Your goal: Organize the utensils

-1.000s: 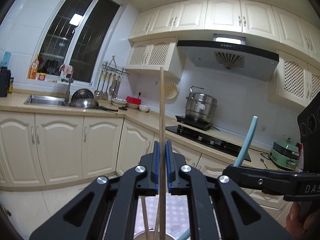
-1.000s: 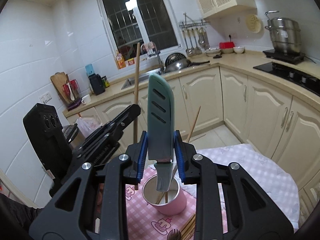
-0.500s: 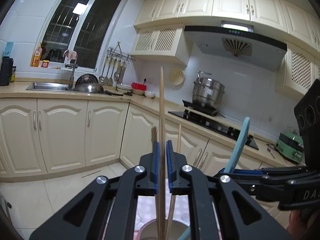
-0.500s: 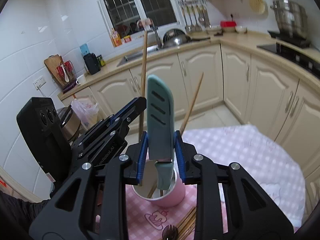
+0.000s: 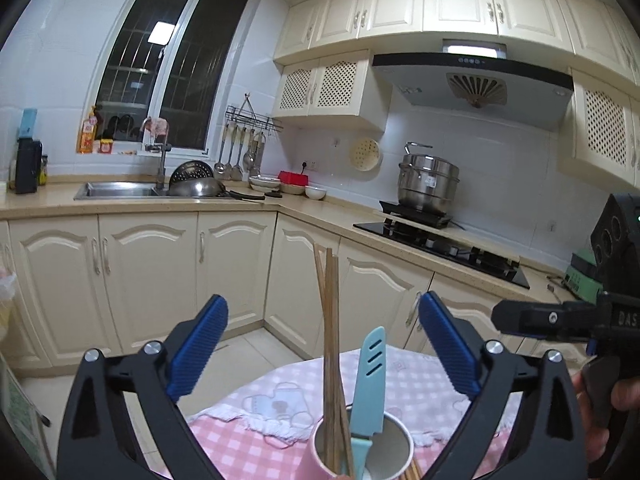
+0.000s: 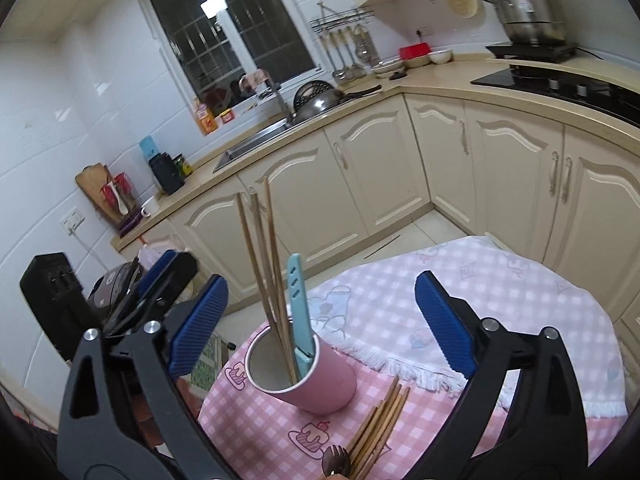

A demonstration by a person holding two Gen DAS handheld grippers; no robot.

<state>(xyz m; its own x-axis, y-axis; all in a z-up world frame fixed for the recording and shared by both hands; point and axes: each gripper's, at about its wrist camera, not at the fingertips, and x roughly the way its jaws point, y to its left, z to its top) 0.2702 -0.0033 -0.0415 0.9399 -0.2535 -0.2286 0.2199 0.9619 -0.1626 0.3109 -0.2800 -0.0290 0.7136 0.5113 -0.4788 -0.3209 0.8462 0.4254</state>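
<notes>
- The left gripper, black with blue ribbed pads, has its jaws opening, wide apart; the thin wooden chopsticks stand between them but no pad touches them, so they are released.
- The right gripper, of the same make, is also opening its jaws; the light blue knife with a slotted plastic sheath stands between them, free of the pads.
- I judge the step in hand to be the release into the cup. To do it well, both grippers should draw back straight and upward, because the tall chopsticks lean and a pad could catch them and tip the cup.
- The round pink cup with a pale inside stands on the pink checked tablecloth. It holds three chopsticks leaning toward the left of the right wrist view, and the knife standing handle down against the right side of the rim.
- Just beside the cup, in front of it, a bundle of loose wooden chopsticks lies flat on the cloth, and next to it a dark fork head, partly cut off by the picture edge.
- These lying pieces are still to be put in the cup, so the task looks only partly done.
</notes>
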